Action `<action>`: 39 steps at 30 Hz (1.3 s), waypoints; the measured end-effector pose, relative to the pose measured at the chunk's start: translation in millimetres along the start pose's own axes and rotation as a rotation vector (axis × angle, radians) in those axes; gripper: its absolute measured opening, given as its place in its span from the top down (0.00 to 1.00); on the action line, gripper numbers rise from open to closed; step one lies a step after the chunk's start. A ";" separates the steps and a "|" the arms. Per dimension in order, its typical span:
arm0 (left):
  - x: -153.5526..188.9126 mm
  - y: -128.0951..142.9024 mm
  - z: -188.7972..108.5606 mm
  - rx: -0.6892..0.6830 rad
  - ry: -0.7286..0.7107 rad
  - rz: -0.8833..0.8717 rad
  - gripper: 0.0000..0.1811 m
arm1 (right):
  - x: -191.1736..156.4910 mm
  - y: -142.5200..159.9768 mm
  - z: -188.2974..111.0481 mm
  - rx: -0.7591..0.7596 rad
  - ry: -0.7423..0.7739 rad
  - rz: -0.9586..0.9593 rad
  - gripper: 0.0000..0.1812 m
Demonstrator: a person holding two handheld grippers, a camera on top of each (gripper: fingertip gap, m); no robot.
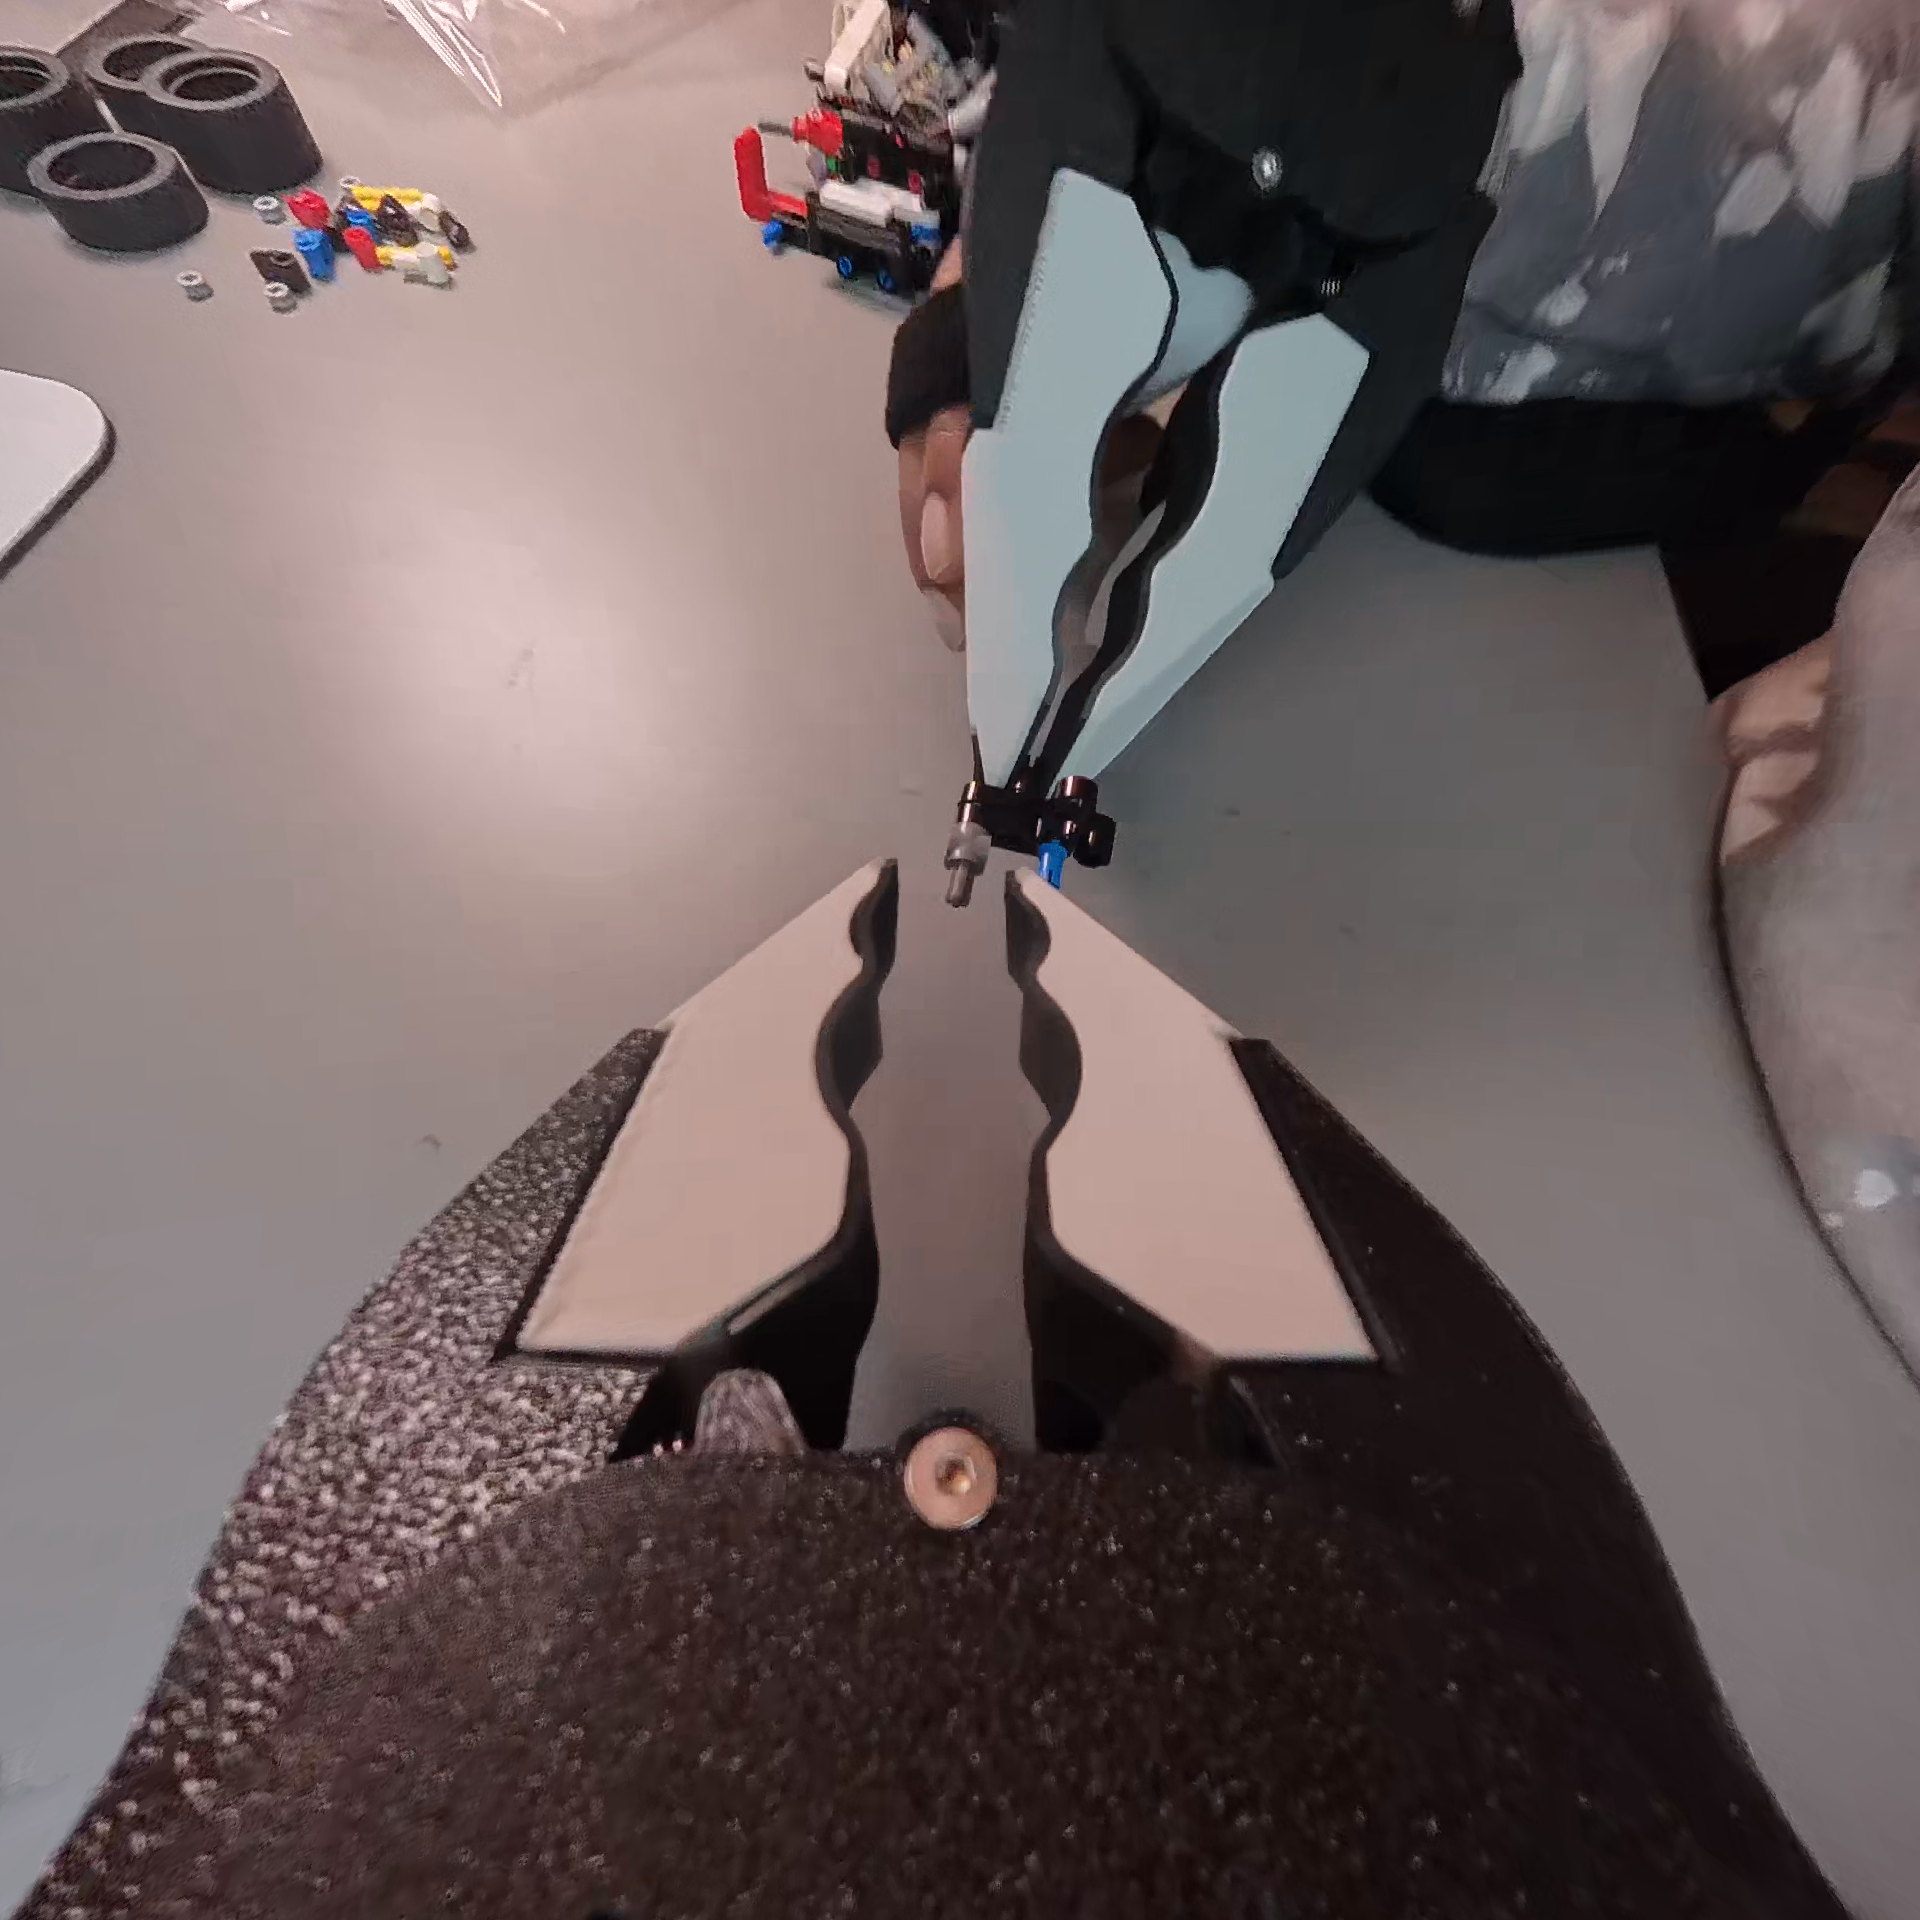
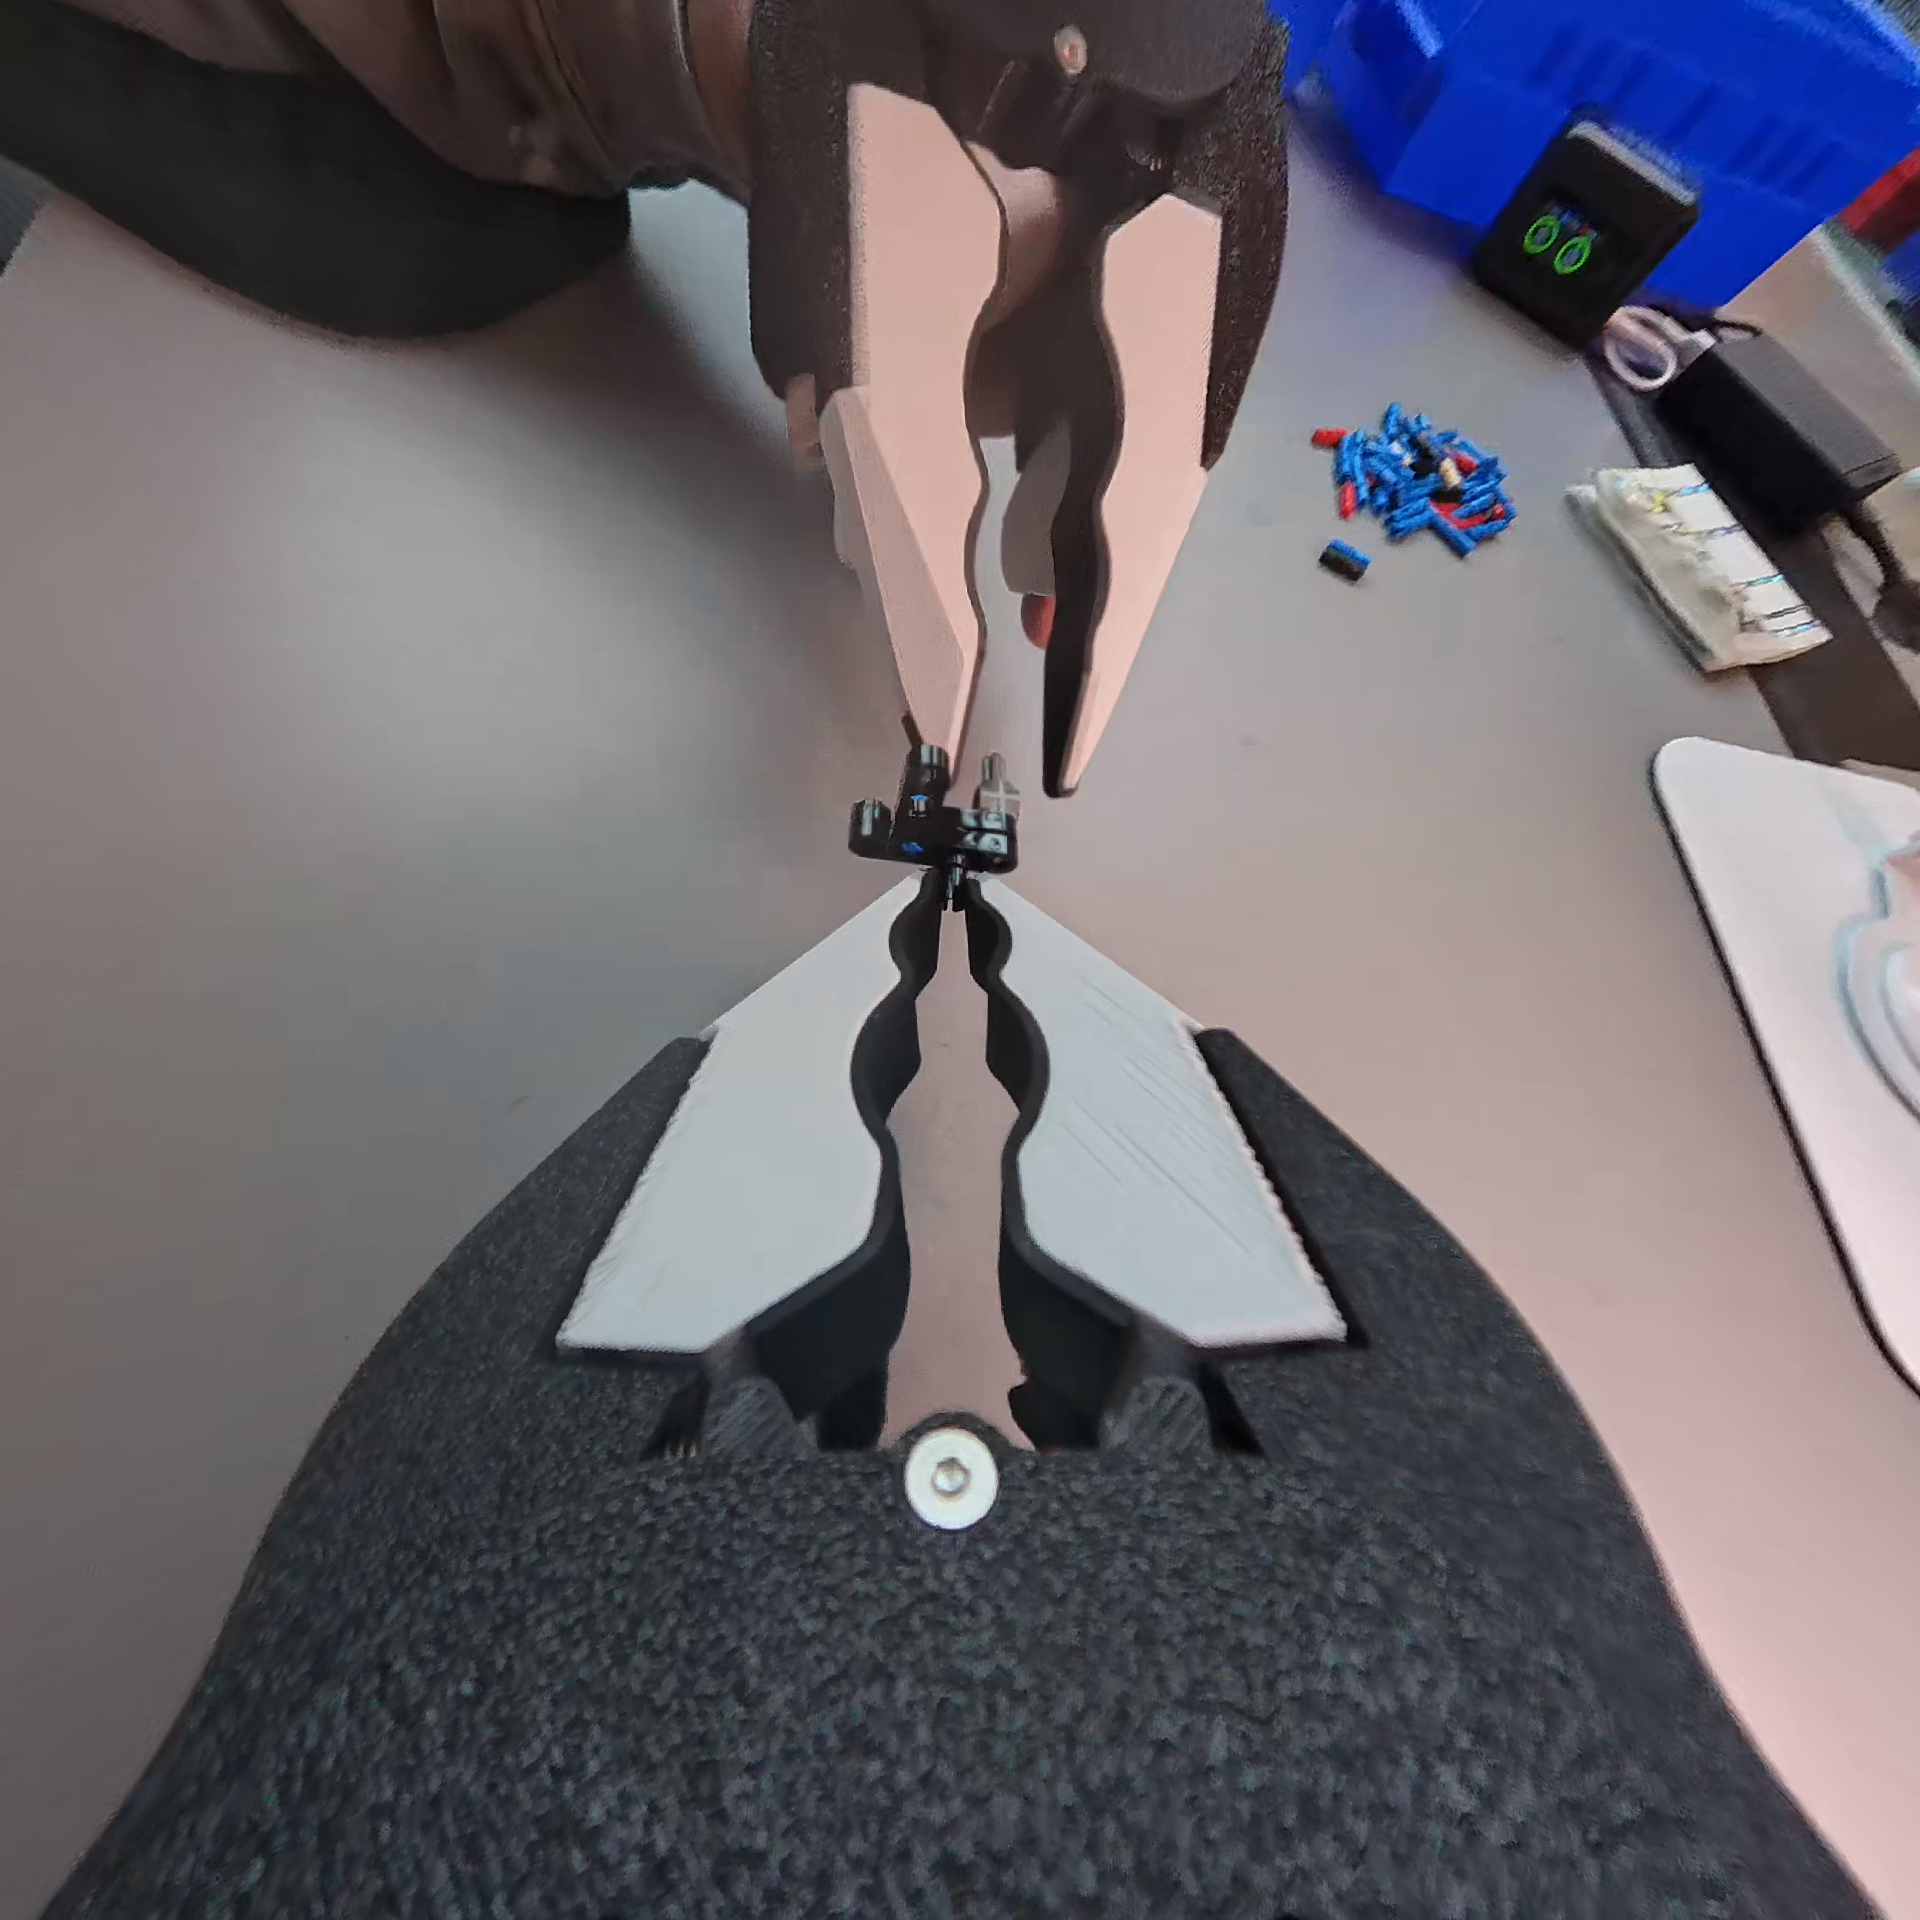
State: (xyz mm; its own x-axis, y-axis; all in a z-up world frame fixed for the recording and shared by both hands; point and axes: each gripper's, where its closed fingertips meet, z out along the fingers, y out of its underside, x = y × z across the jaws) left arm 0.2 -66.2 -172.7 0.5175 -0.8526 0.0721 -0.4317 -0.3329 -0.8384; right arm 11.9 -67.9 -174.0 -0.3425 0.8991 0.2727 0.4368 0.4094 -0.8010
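**Small black piece pinched between two facing claws**

Black connector piece (image 1: 1039, 821) held above the grey bench (image 1: 468, 727), mid-frame in both views. A grey pin (image 1: 958, 858) and a blue pin (image 1: 1050, 858) stick out of it toward the left claw.

Right claw (image 2: 945, 891): tips closed on a thin black stub at the near edge of the piece; narrow gap between the fingers further back. Seen from the left wrist view, the same claw comes in from above with pale blue-grey fingers (image 1: 1023, 582), and a person's fingers show behind it.

Left claw (image 1: 951, 873): parted, gripping nothing. The grey pin sits just at its mouth, between the tips; contact cannot be told. From the right wrist view, one tip lies just beside the black piece, the other apart to the right.

Left wrist view only:
- four black tyres (image 1: 145, 135), far left
- scatter of small red, blue, yellow and black parts (image 1: 364, 234) just beside them
- a part-built brick model (image 1: 862, 197) farther back
- clear plastic sheet (image 1: 457, 42) at the top edge

Right wrist view only:
- pile of blue and red pins (image 2: 1423, 488), right of the left claw
- blue bin (image 2: 1662, 125), top right
- small black device with green lit rings (image 2: 1574, 234) in front of it
- black power adapter (image 2: 1777, 426)
- folded booklet (image 2: 1694, 566)

Both views: a white board (image 2: 1766, 935) at the bench edge.
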 end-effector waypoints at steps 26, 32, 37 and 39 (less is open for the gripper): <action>0.3 -50.9 -15.3 0.310 0.128 -0.387 0.87 | 40.6 -38.5 -17.6 0.116 0.429 -0.283 0.98; -1.5 -63.1 -22.0 0.392 0.116 -0.393 0.87 | 44.6 -48.0 -25.1 0.198 0.415 -0.165 0.98; 1.1 -72.3 -26.9 0.438 0.104 -0.354 0.87 | 42.3 -55.2 -32.2 0.326 0.260 0.097 0.98; 3.5 -75.8 -29.0 0.453 0.106 -0.332 0.87 | 39.8 -58.9 -35.6 0.389 0.143 0.266 0.98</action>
State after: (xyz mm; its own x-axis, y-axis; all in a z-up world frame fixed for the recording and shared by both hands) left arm 13.3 -55.7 -93.2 0.4841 -0.7754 0.4055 0.1136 -0.4038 -0.9078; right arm 2.2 -50.6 -97.1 -0.1314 0.9880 0.0806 0.1412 0.0992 -0.9850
